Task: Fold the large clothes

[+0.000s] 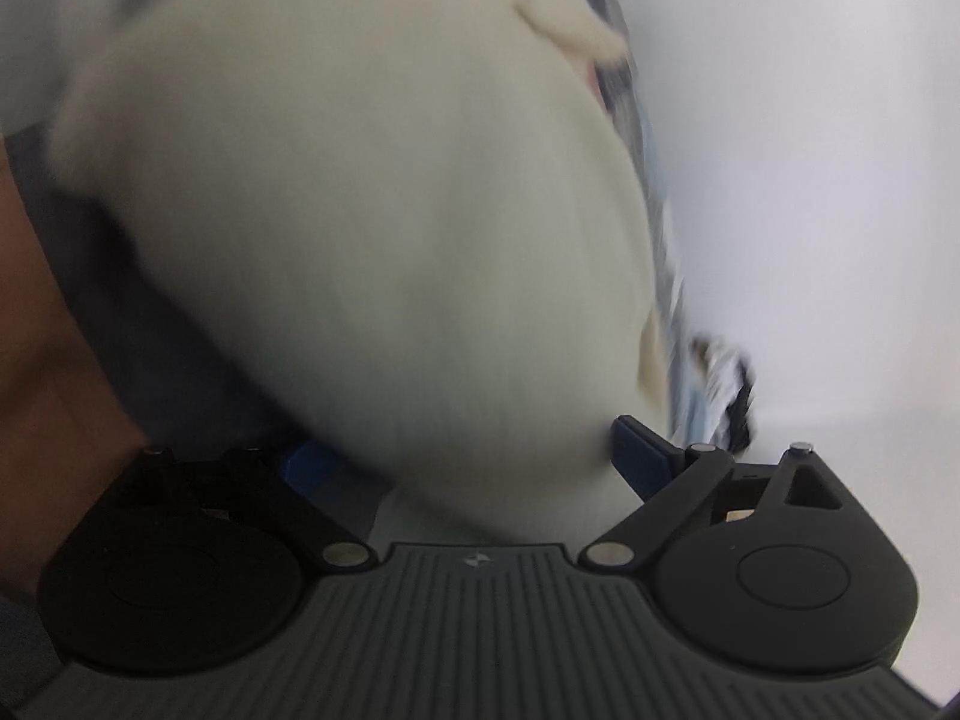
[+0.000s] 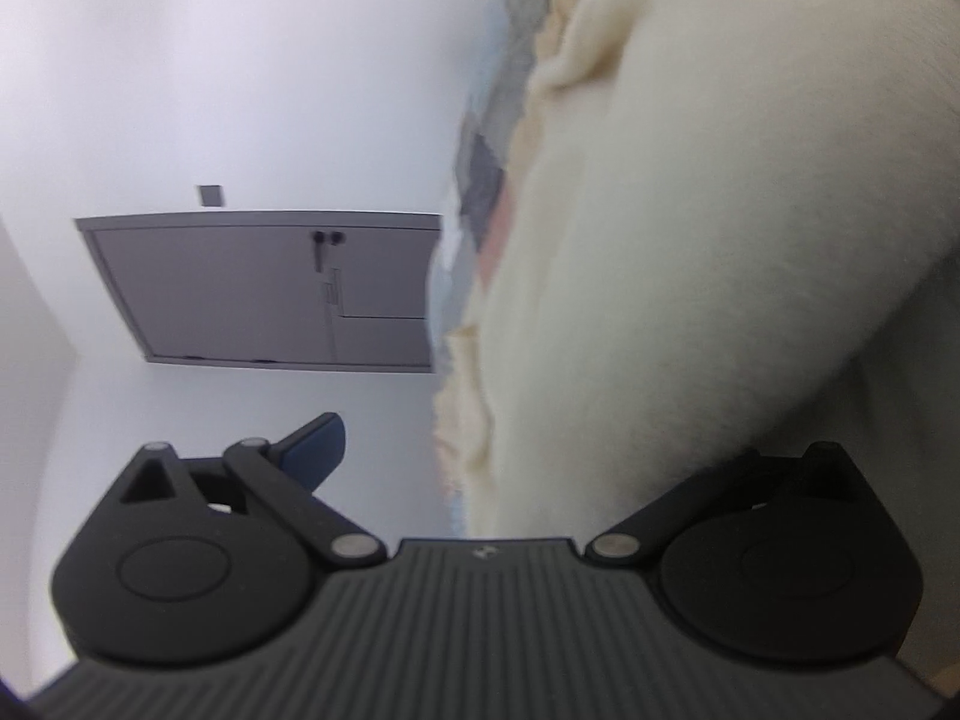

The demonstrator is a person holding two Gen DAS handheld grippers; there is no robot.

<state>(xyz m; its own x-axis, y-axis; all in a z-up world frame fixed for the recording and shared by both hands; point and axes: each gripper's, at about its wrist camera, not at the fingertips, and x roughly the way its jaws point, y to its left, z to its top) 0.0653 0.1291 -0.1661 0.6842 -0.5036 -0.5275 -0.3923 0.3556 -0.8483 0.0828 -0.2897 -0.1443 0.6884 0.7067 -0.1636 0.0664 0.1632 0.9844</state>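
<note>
A large cream-white fleecy garment [image 1: 372, 228] fills most of the blurred left wrist view. It bulges between the two blue-padded fingers [image 1: 645, 456] of my left gripper [image 1: 474, 462], which stand wide apart with the cloth lying between them. In the right wrist view the same cream garment [image 2: 690, 276] hangs over the right side and covers the right finger of my right gripper [image 2: 510, 480]. Its left blue finger [image 2: 315, 447] stands apart from the cloth, swung wide. A patterned cloth edge [image 2: 480, 192] shows behind the garment.
A person's bare arm [image 1: 54, 372] is at the left in the left wrist view. A grey door [image 2: 264, 288] in a white wall [image 2: 240, 72] appears sideways in the right wrist view. A patterned blue-white fabric strip [image 1: 678, 312] runs beside the garment.
</note>
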